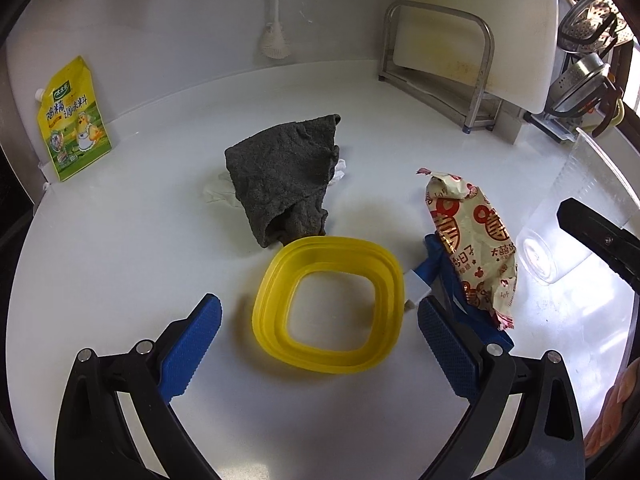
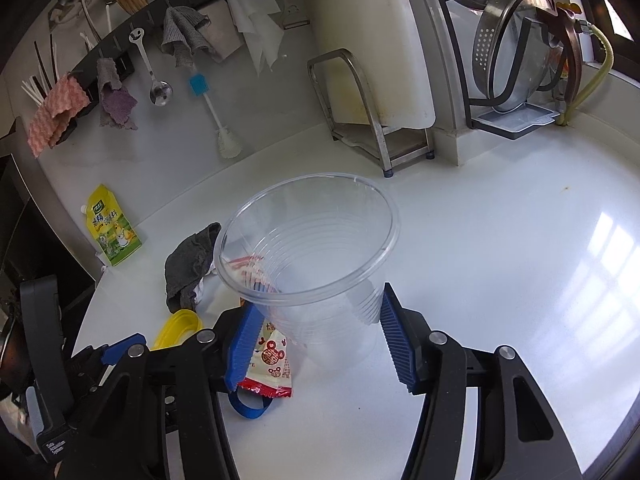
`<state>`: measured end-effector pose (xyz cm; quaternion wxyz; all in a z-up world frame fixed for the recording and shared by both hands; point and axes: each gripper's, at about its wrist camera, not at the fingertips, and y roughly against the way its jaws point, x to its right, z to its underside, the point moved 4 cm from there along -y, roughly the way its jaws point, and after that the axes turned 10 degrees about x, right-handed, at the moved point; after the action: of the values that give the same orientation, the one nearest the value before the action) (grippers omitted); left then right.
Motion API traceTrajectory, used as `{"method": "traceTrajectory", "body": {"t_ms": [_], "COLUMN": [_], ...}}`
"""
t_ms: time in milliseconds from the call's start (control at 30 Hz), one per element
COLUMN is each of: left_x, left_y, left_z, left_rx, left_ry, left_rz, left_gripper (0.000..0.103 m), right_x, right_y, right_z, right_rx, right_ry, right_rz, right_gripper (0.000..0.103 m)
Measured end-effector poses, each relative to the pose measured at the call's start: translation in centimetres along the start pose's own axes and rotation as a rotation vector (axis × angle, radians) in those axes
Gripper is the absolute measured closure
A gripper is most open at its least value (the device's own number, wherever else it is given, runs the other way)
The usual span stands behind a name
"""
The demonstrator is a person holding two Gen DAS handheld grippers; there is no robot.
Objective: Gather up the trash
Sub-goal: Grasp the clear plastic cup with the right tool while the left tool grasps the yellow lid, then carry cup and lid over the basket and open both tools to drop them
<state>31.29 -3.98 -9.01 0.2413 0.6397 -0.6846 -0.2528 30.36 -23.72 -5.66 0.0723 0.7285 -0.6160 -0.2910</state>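
My right gripper [image 2: 320,344] is shut on a clear plastic cup [image 2: 316,248], held upright above the white counter; the cup also shows in the left wrist view [image 1: 560,224]. My left gripper [image 1: 320,332] is open, its fingers on either side of a yellow square lid ring [image 1: 328,304] lying on the counter. A red-and-cream snack wrapper [image 1: 472,240] lies right of the ring, over a blue strap [image 1: 444,268]; it shows under the cup in the right wrist view [image 2: 272,364]. A crumpled white tissue [image 1: 218,194] lies under a dark grey cloth [image 1: 284,176].
A yellow seasoning pouch [image 1: 72,120] leans on the back wall at left. A steel rack with a white cutting board [image 2: 376,120] and a dish rack with pans [image 2: 516,56] stand at the back right. Cloths and utensils hang on the wall [image 2: 120,88].
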Motion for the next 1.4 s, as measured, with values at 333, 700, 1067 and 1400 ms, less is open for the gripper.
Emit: {"method": "traceTrajectory", "body": {"t_ms": [333, 700, 1067, 1400], "left_x": [0.1, -0.6, -1.2, -1.4], "left_y": [0.0, 2.6, 8.8, 16.7], "left_z": [0.1, -0.4, 2.1, 5.8], "left_rx": [0.001, 0.083, 0.167, 0.231], "left_ry": [-0.001, -0.017, -0.072, -0.059], "left_rz": [0.038, 0.008, 0.003, 0.029], "left_gripper": [0.034, 0.034, 0.035, 0.034], "right_x": [-0.1, -0.1, -1.3, -4.4], "right_y": [0.0, 0.3, 5.5, 16.6], "right_z": [0.1, 0.6, 2.9, 7.6], "right_rx": [-0.002, 0.001, 0.055, 0.098], "right_ry": [0.000, 0.012, 0.078, 0.113], "right_rz": [-0.006, 0.009, 0.061, 0.093], "right_gripper": [0.048, 0.048, 0.048, 0.048]}}
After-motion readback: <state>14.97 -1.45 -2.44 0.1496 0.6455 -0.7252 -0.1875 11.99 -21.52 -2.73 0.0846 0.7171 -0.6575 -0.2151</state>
